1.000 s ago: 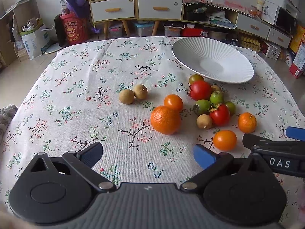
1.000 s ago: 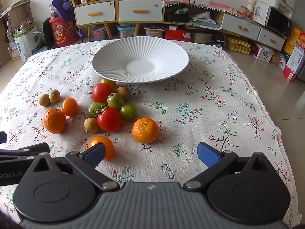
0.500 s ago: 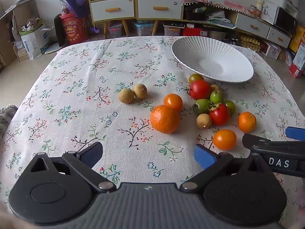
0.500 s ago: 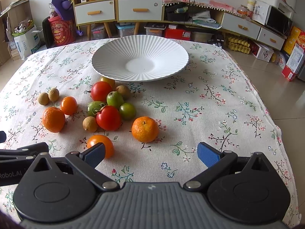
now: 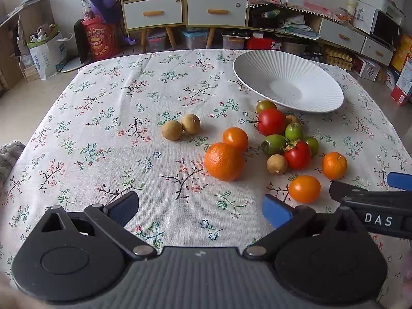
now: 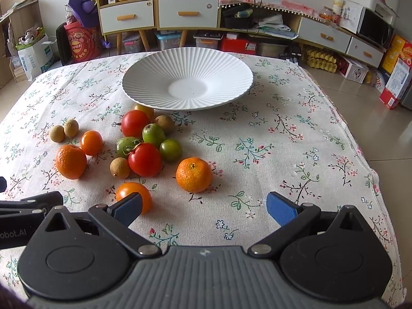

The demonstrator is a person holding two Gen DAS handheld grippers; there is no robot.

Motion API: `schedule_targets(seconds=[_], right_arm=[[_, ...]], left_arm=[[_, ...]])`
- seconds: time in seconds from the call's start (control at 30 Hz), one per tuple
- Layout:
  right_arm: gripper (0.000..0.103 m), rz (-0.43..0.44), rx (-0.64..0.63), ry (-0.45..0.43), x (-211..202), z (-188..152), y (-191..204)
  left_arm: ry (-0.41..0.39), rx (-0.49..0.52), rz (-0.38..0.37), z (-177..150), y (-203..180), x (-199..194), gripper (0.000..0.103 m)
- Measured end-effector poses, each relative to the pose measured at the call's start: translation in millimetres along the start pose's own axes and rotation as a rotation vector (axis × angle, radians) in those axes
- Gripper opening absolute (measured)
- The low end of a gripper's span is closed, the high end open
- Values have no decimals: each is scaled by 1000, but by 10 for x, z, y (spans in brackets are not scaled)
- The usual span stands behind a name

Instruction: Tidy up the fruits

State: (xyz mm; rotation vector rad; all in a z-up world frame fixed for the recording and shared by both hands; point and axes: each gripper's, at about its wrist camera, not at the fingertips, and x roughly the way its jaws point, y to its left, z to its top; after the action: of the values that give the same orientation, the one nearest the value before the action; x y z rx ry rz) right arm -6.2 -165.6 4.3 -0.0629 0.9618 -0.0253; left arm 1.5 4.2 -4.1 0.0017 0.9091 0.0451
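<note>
Through your left wrist camera, the left gripper [image 5: 199,207] has its blue-padded fingers [image 5: 276,211] spread wide with nothing between them, low over the flowered cloth [image 5: 108,108] that covers the bench. Ahead and to the right the fruits lie loose on the cloth: a large orange [image 5: 224,161] touching a small orange tomato [image 5: 235,139], two brown longans [image 5: 181,127] side by side to their left, and a tight cluster of red and green tomatoes [image 5: 283,139] further right. The white ribbed plate [image 5: 288,83] sits beyond that cluster with no fruit in it. Your right gripper [image 5: 373,200] juts in from the right edge, just beside another orange tomato [image 5: 304,189].

Through your right wrist camera, the right gripper [image 6: 203,208] is likewise released, its fingers [image 6: 282,208] far apart and holding nothing. A mandarin [image 6: 194,174] lies just ahead, between the fingers' line and the cluster [image 6: 149,141]. The orange tomato [image 6: 134,194] is partly hidden behind the left finger pad. The plate [image 6: 188,85] stands at the far middle of the bench, well apart from the mandarin.
</note>
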Motion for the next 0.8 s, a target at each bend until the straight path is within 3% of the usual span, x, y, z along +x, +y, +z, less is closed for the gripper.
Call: schedule_targets(seconds=[0.67,0.8], right_arm=[[103,1,-7,10,8,6,-8],[103,21,-35,21,59,34,-35]], left_arm=[[-3,-17,6,24,79,15,101],[-47,-17,4,32,134,21,101]])
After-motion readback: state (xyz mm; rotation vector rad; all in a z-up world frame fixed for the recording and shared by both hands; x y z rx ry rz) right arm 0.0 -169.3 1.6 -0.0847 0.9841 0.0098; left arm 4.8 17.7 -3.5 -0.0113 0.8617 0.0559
